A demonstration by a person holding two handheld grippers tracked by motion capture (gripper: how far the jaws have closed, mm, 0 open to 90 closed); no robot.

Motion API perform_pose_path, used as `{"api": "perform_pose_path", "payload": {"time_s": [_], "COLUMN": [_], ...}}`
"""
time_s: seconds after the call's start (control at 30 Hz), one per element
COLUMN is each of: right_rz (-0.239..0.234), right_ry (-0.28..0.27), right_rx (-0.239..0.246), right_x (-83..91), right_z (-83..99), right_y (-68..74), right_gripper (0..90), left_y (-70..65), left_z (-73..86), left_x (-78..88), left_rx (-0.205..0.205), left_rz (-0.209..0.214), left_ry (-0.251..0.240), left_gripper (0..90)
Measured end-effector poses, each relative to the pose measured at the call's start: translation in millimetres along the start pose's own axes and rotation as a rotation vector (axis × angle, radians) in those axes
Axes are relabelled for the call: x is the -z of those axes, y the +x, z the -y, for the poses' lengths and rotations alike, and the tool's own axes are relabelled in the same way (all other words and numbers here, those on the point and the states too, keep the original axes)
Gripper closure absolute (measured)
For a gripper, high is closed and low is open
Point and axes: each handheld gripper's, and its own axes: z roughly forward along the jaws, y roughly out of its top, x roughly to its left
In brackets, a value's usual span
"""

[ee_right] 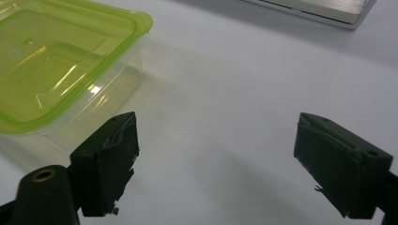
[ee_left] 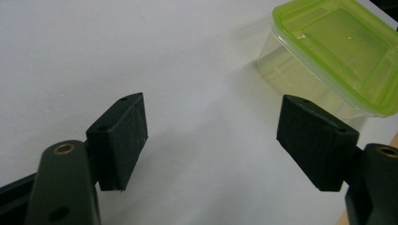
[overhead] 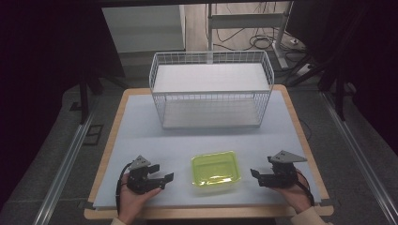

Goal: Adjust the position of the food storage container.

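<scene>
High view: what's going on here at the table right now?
A person holds a gripper in each hand at the near edge of the table. The left gripper and the right gripper sit either side of a clear box with a green lid, jaws open and pointed toward it, with nothing between them. Neither touches the box. A white wire basket stands at the far side with nothing in it.

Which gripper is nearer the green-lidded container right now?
Roughly equal, the left perhaps slightly nearer. The left gripper sits open just left of the green-lidded container; the right gripper sits open just right of it, neither touching.
</scene>
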Motion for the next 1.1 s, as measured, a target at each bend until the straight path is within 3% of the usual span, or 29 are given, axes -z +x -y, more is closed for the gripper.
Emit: {"api": "perform_pose_path", "payload": {"time_s": [0.4, 0.53, 0.57, 0.6, 0.63, 0.67, 0.73, 0.87, 0.97, 1.0, 1.1], "right_rz": [-0.019, -0.020, -0.020, -0.023, -0.023, -0.021, -0.021, -0.019, -0.020, -0.023, -0.025], "right_ry": [-0.022, -0.020, -0.020, -0.020, -0.020, -0.018, -0.020, -0.019, -0.020, -0.022, -0.021], "right_rx": [-0.018, -0.015, -0.016, -0.016, -0.016, -0.014, -0.014, -0.018, -0.018, -0.021, -0.017], "right_x": [5.0, 5.0, 4.8, 4.4, 4.4, 4.3, 4.5, 4.8, 5.0, 5.0, 3.9], "right_z": [-2.1, -2.0, -2.0, -2.2, -2.2, -2.5, -2.8, -2.6, -2.7, -3.1, -3.4], "right_y": [-2.8, -2.9, -3.0, -3.1, -3.1, -3.2, -3.5, -4.5, -4.6, -4.5, -4.5], "right_gripper": [18.6, 18.6, 18.6, 18.6, 18.6, 18.6, 18.7, 18.8, 18.8, 18.9, 18.9], "left_y": [-2.8, -4.3, -4.9, -6.3, -8.0, -11.6, -14.4, -31.6, -39.0, -48.6, -61.0], "left_z": [-2.5, -4.7, -6.3, -7.5, -8.6, -10.6, -12.1, -18.1, -19.6, -21.2, -21.5], "left_x": [4.3, 8.1, 10.1, 11.8, 13.2, 15.1, 16.1, 17.8, 17.4, 16.3, 12.8], "left_rx": [0.002, -0.002, -0.013, -0.015, -0.023, -0.034, -0.041, -0.090, -0.109, -0.128, -0.161], "left_rz": [0.012, 0.049, 0.066, 0.075, 0.076, 0.090, 0.107, 0.163, 0.177, 0.208, 0.227], "left_ry": [-0.014, -0.025, -0.026, -0.023, -0.021, -0.013, -0.011, 0.009, 0.016, 0.028, 0.044], "left_gripper": [28.8, 52.9, 52.9, 68.5, 68.5, 83.3, 90.0, 90.0, 90.0, 90.0, 90.0]}}
